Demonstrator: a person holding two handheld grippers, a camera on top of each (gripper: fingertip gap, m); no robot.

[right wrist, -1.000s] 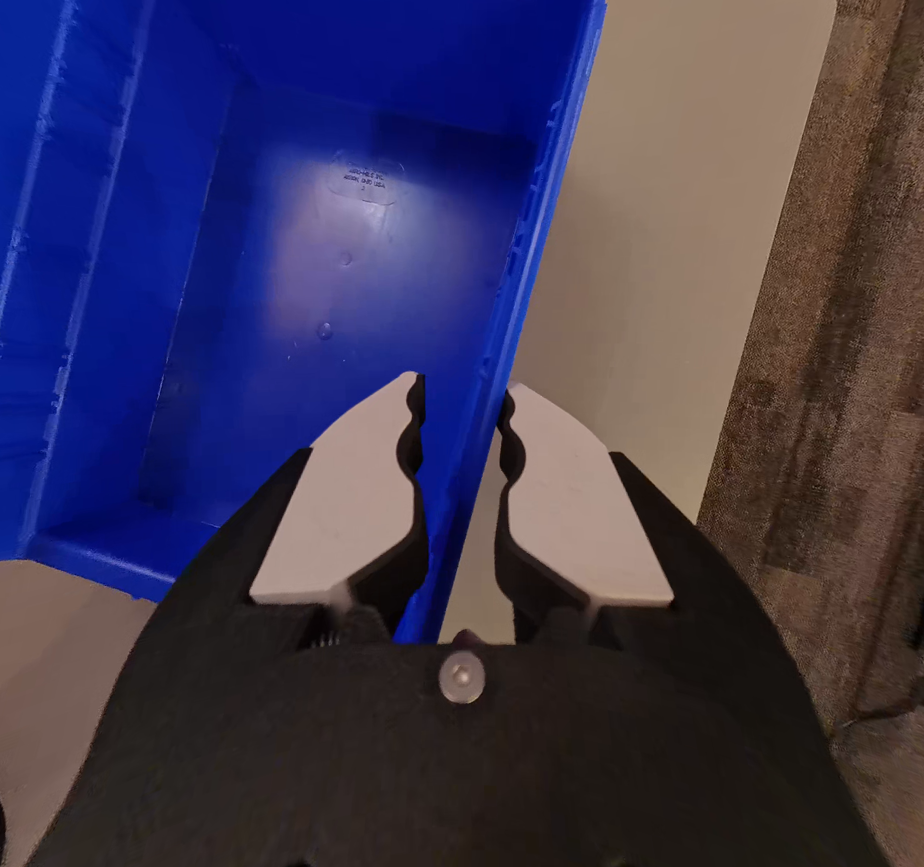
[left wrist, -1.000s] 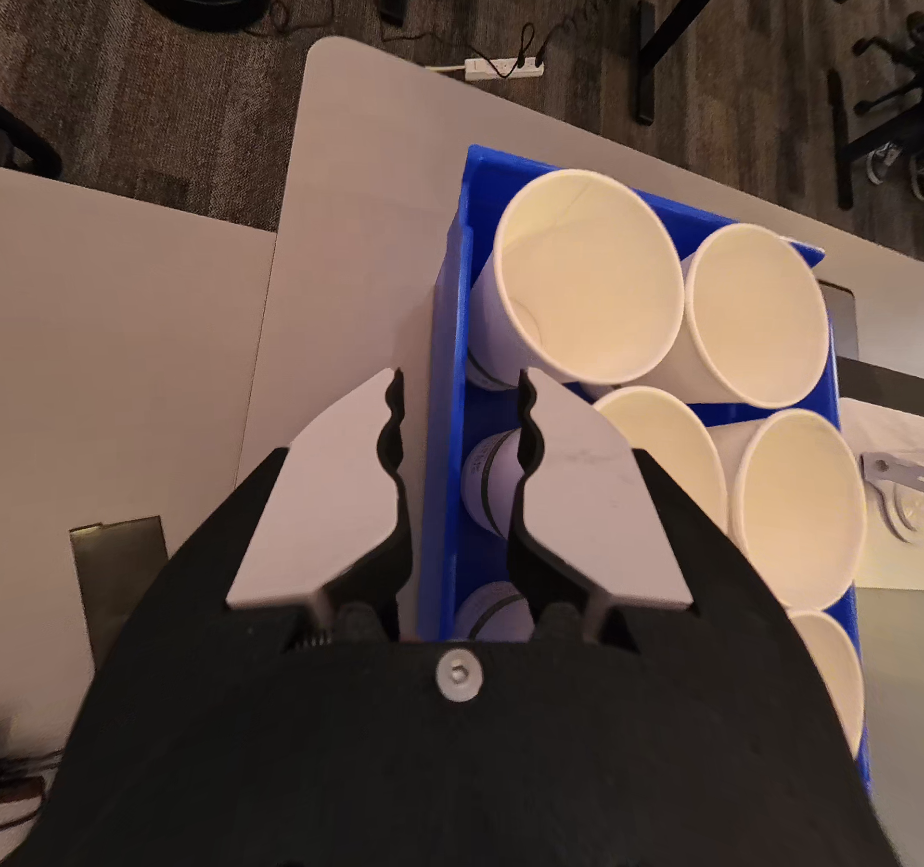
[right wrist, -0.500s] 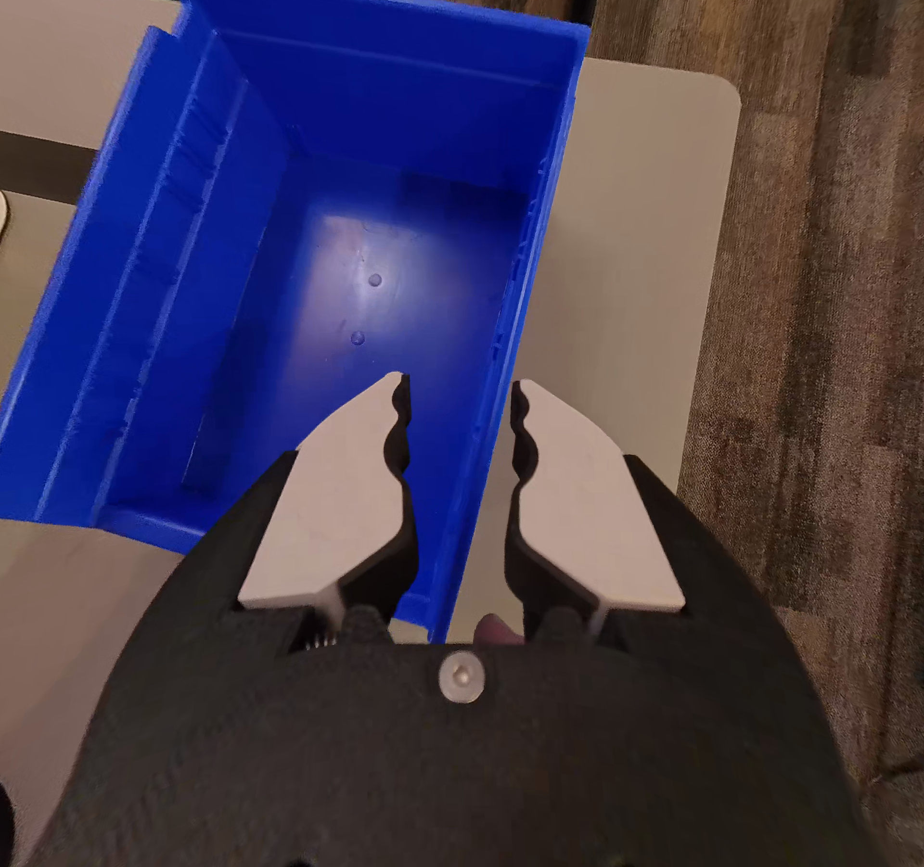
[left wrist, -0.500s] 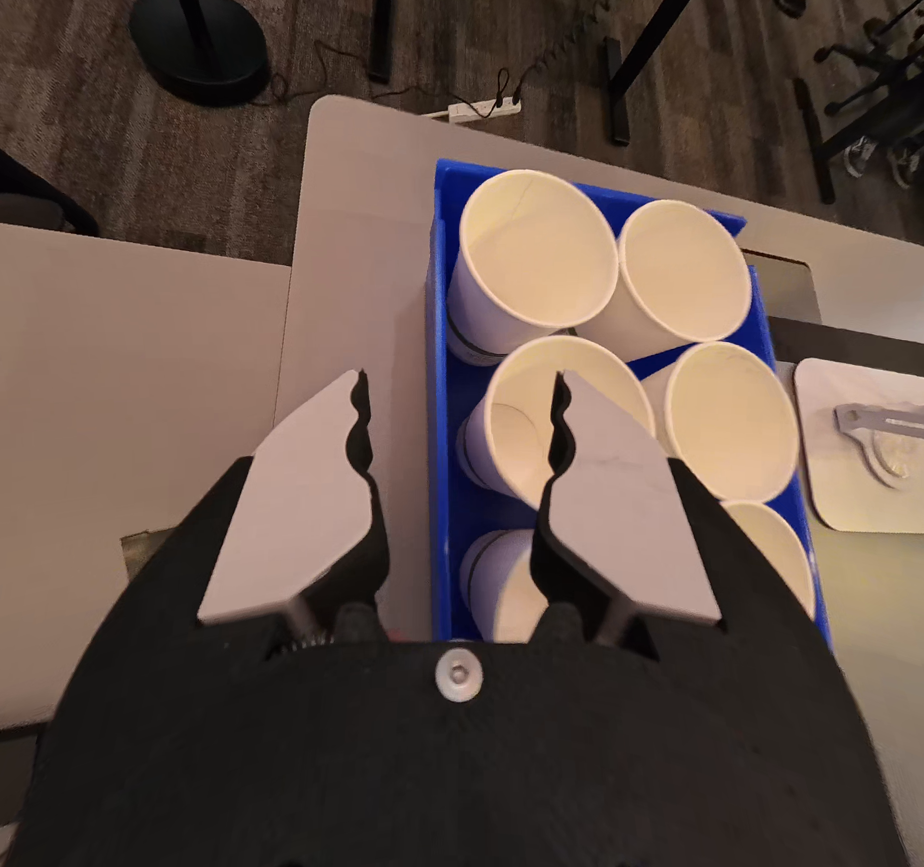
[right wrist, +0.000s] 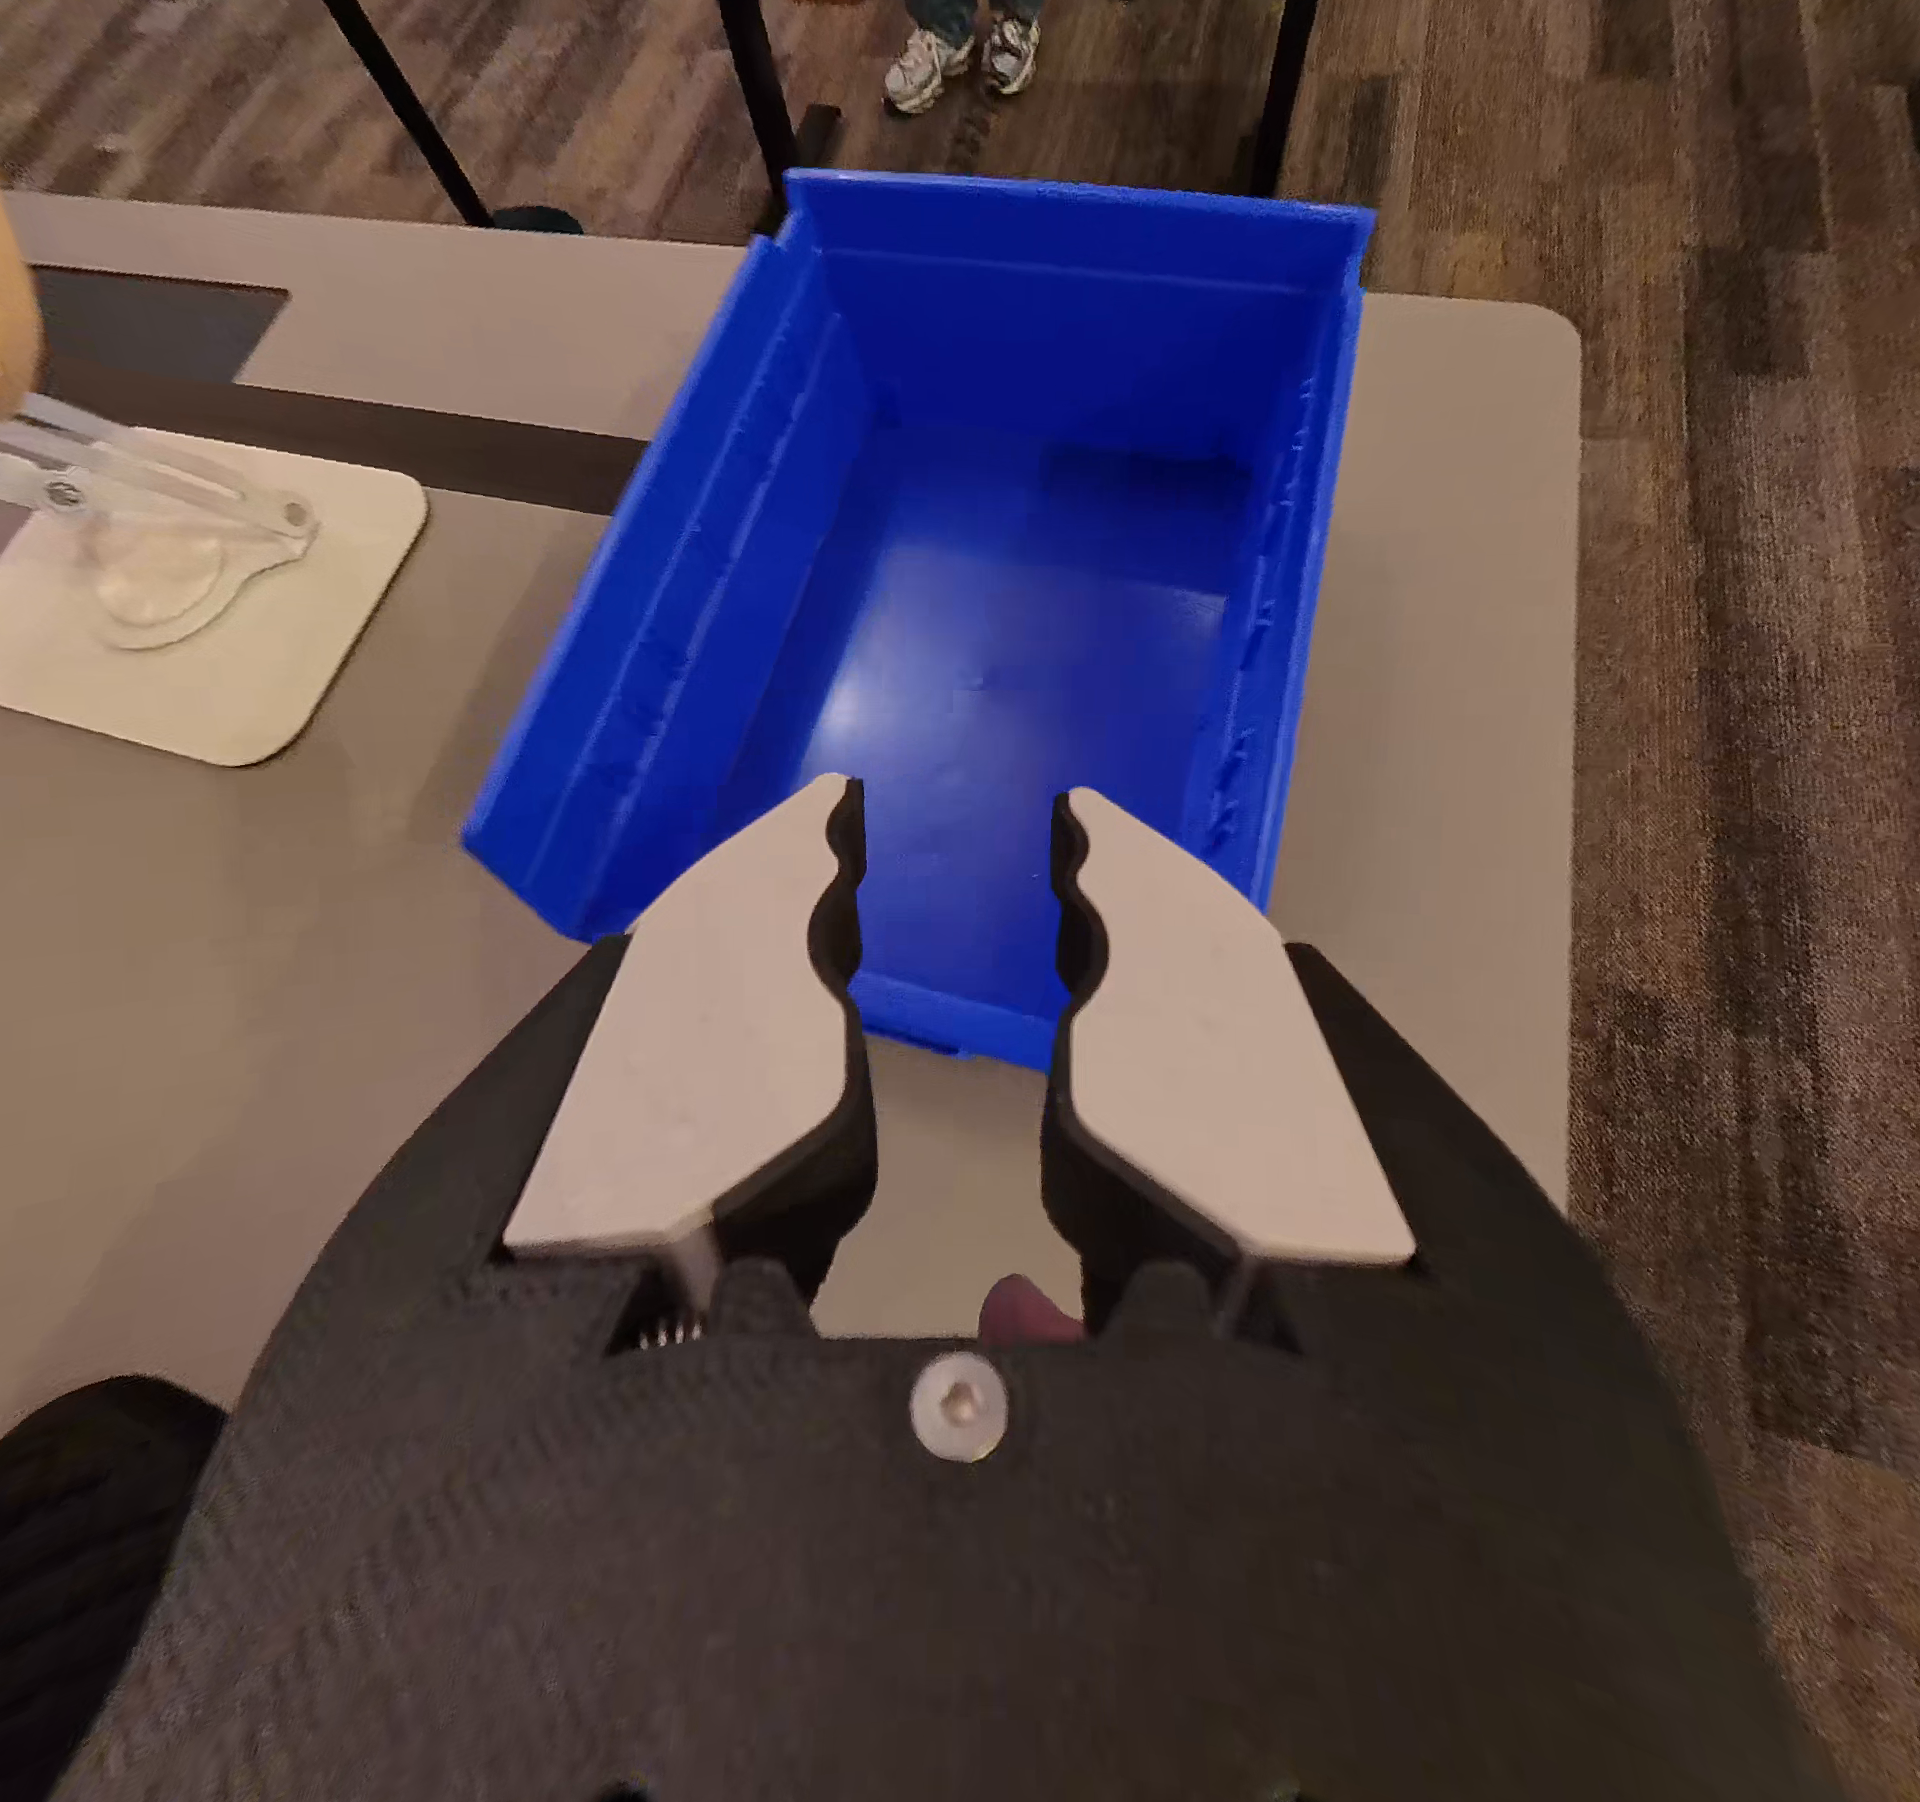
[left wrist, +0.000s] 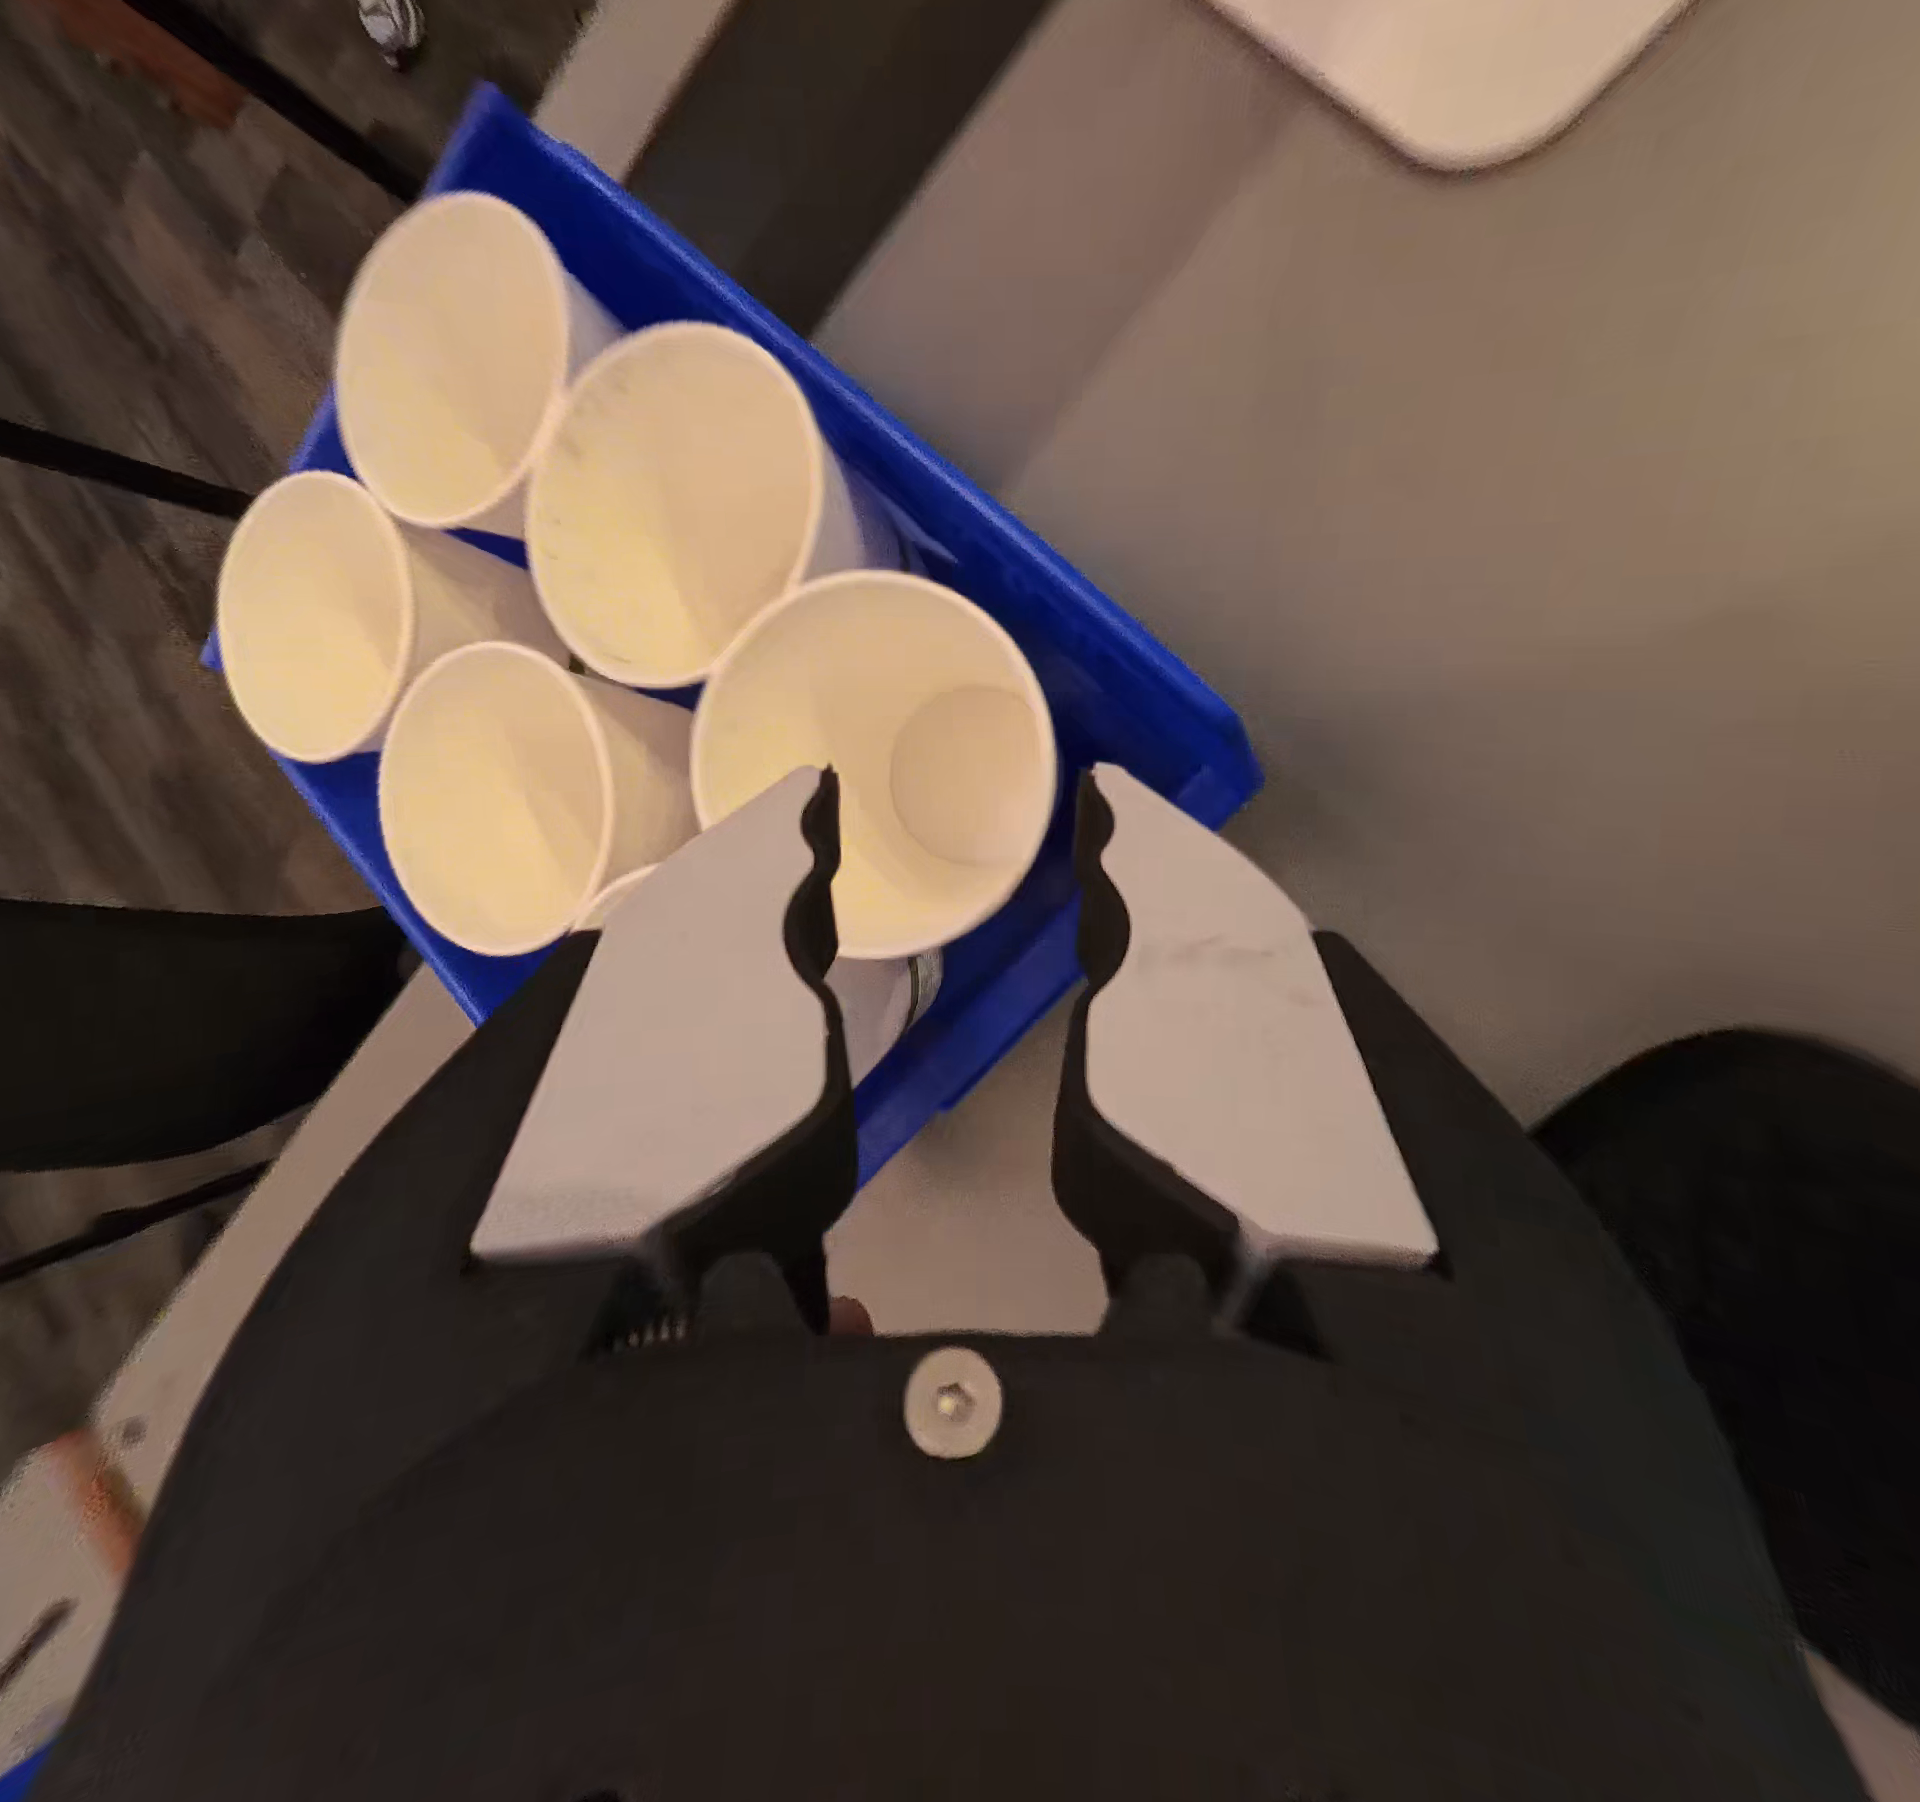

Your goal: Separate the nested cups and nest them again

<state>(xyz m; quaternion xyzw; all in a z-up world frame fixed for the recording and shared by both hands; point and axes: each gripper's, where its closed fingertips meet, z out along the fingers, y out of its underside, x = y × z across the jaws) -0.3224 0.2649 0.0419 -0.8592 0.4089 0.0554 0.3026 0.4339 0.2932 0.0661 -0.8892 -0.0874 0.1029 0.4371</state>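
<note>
Several white paper cups stand packed in a blue bin point(left wrist: 1127, 703) in the left wrist view, which is blurred. My left gripper point(left wrist: 954, 781) is open and hovers over the bin's near corner. The nearest cup point(left wrist: 883, 713) shows between and behind its fingers, with one finger point(left wrist: 717, 973) over the cup's mouth and the other outside its rim. The pads do not press on it. In the right wrist view a second blue bin point(right wrist: 717, 557) is empty. My right gripper point(right wrist: 956, 796) is open and empty above that bin's near end.
Both bins sit on a grey table point(right wrist: 260, 973). A white pad point(right wrist: 197, 630) with a clear fitting lies left of the empty bin and also shows in the left wrist view point(left wrist: 1455, 17). Beyond the table's far edge are black stand poles point(right wrist: 748, 59) and a person's shoes point(right wrist: 956, 59). My right fingertips sit around 75 cm from my left ones.
My left gripper left the cup bin's side wall, opened wide, narrowed again and swung round over the bin's corner. My right gripper drew back from the empty bin's right wall to its near end.
</note>
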